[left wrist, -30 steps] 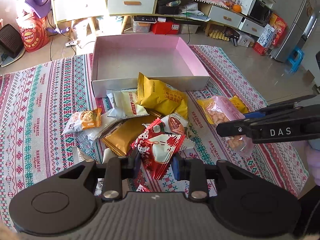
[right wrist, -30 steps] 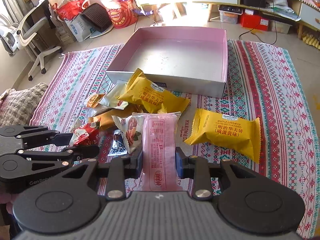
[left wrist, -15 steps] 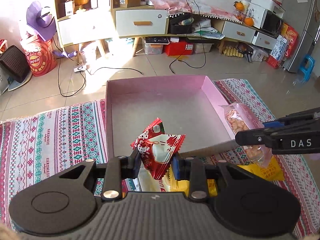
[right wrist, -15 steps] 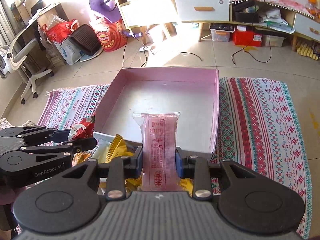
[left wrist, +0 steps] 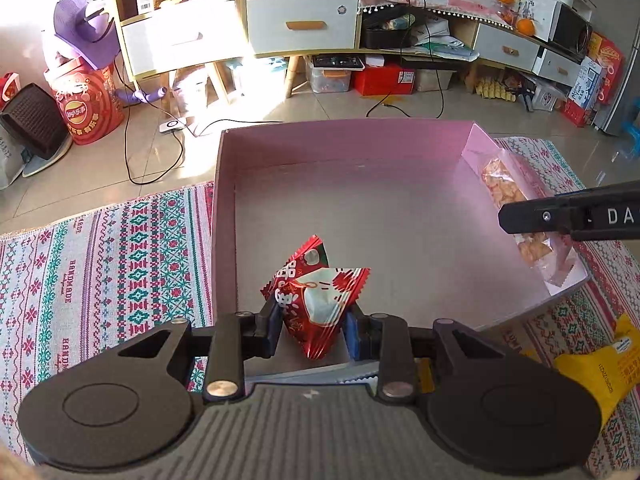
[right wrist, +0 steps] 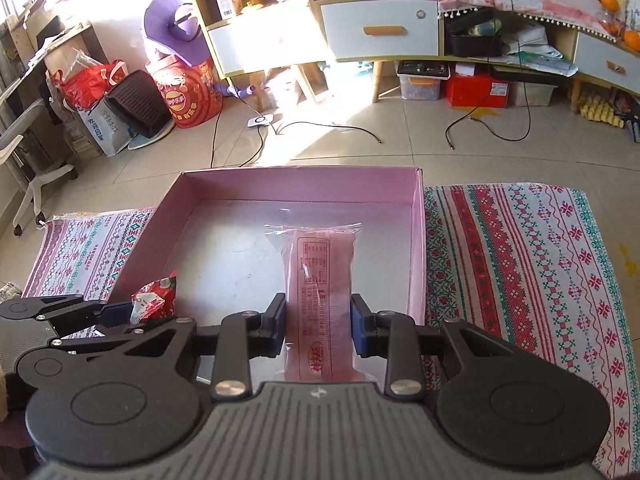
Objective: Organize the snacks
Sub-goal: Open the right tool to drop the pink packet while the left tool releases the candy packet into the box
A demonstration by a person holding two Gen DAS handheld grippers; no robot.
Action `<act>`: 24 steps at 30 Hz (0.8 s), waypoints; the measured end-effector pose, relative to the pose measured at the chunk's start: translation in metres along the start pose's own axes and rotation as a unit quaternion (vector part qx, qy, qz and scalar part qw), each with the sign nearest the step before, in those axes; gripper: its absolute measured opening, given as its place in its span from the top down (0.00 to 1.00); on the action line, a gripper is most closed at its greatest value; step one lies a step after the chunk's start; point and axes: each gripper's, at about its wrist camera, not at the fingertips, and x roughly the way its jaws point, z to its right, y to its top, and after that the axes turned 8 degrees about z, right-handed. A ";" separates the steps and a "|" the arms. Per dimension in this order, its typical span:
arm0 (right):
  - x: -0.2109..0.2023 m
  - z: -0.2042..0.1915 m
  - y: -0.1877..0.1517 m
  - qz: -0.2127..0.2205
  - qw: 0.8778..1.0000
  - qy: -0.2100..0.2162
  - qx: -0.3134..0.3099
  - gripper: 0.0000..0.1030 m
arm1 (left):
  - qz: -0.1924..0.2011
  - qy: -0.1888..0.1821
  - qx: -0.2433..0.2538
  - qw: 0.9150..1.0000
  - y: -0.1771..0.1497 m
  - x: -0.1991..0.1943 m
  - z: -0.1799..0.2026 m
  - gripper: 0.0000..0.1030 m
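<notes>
My left gripper (left wrist: 310,326) is shut on a red and white snack packet (left wrist: 318,296) and holds it over the near left part of the open pink box (left wrist: 348,138). My right gripper (right wrist: 319,326) is shut on a long pink clear-wrapped snack pack (right wrist: 322,280) and holds it over the box's right side (right wrist: 418,240). The right gripper (left wrist: 572,216) and its pack (left wrist: 508,188) show at the right of the left wrist view. The left gripper with the red packet (right wrist: 154,300) shows at the left of the right wrist view. The box floor is bare.
The box lies on a striped patterned cloth (left wrist: 100,260) on a tiled floor. A yellow snack packet (left wrist: 600,364) lies on the cloth in front of the box at the right. Cabinets (left wrist: 302,24), cables and bags stand beyond the box.
Both grippers have carried their packets forward from the snack pile to above the box. The pile has dropped out of view below the grippers.
</notes>
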 end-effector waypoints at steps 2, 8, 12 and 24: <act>0.004 -0.003 -0.001 -0.002 1.000 -0.007 -0.006 0.72 | -0.008 0.000 -0.011 1.000 0.001 -0.001 -0.005 0.64; 0.006 -0.010 -0.012 -0.026 0.999 -0.019 -0.021 0.72 | -0.023 0.008 -0.020 0.999 -0.003 -0.008 -0.013 0.64; 0.004 -0.016 -0.018 -0.039 0.999 -0.019 -0.031 0.72 | -0.031 0.008 -0.024 0.999 -0.008 -0.014 -0.014 0.64; -0.007 -0.024 -0.024 -0.045 0.998 -0.016 -0.042 0.70 | -0.033 0.013 -0.014 0.999 -0.012 -0.026 -0.008 0.60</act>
